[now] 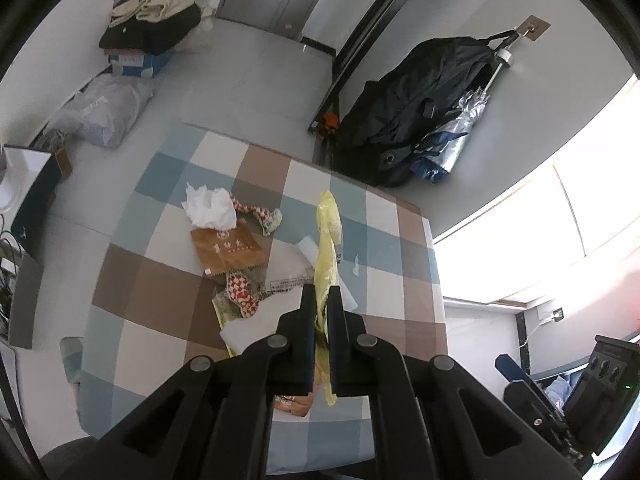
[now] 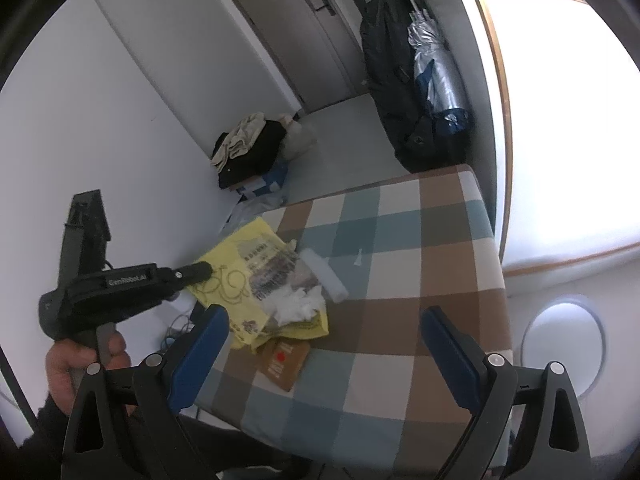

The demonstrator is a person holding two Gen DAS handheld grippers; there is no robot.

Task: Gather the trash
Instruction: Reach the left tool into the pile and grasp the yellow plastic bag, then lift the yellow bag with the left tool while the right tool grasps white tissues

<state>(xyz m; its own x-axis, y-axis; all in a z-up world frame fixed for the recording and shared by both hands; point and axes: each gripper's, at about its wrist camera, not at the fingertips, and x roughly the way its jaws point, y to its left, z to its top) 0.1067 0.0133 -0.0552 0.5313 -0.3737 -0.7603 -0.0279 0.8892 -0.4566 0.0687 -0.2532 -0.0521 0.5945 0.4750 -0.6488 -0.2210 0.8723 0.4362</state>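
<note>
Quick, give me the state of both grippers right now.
Left gripper: jaws shut on the yellow plastic bag.
Right gripper: jaws open, nothing between them, above the checkered table.

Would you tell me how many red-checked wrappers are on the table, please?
2 wrappers. One lies beside the tissue, beyond the packet; the other lies nearer, left of the yellow bag. More may hide under the bag.

Thin glossy yellow plastic bag; crumpled white tissue; matt brown paper pouch; checked cloth tablecloth
</note>
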